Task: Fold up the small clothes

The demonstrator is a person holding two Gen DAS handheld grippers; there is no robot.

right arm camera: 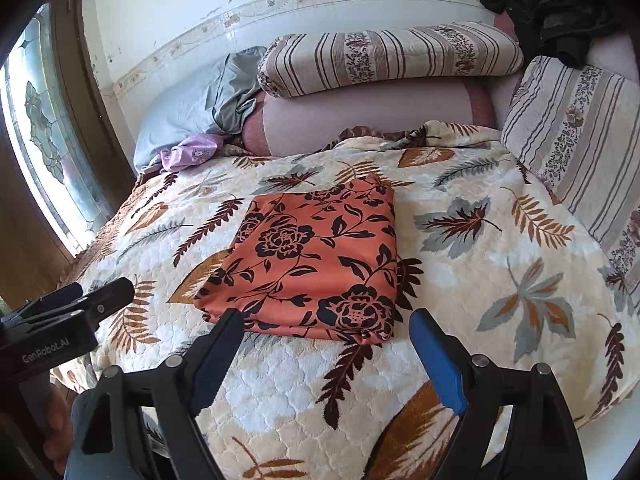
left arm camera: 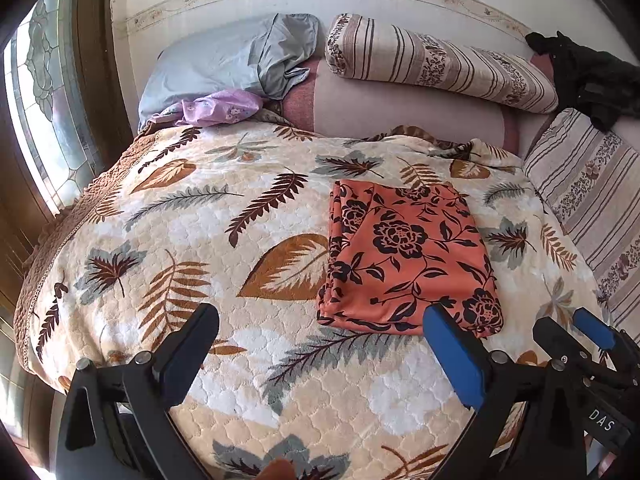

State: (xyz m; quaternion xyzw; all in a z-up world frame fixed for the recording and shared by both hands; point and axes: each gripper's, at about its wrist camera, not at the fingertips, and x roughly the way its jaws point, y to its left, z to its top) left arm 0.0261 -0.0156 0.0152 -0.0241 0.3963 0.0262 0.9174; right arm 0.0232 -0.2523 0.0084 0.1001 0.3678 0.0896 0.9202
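At the far left of the left wrist view a leaded glass window (left arm camera: 44, 100) fills the edge, with a grey-blue pillow (left arm camera: 224, 64) and a crumpled lilac cloth (left arm camera: 218, 107) in the upper left. The left tongs (left arm camera: 320, 332) reach in from the bottom of the frame, spread wide with nothing between the fingers, poised above the cream quilted bedspread with brown and grey leaves (left arm camera: 200, 240). Right of centre, the folded orange cloth with black flowers (left arm camera: 404, 256) lies flat on the bed as a neat rectangle; the blue-padded finger overlaps its near right corner in the picture, though contact cannot be told. A striped bolster (left arm camera: 440, 64) runs across the upper right, and the right tongs (left arm camera: 576, 324) show at the lower right edge.

In the right wrist view the right tongs (right arm camera: 326, 324) are likewise wide and empty, just short of the cloth's near edge, centred on it. A striped cushion (right arm camera: 576, 136) sits at the right.
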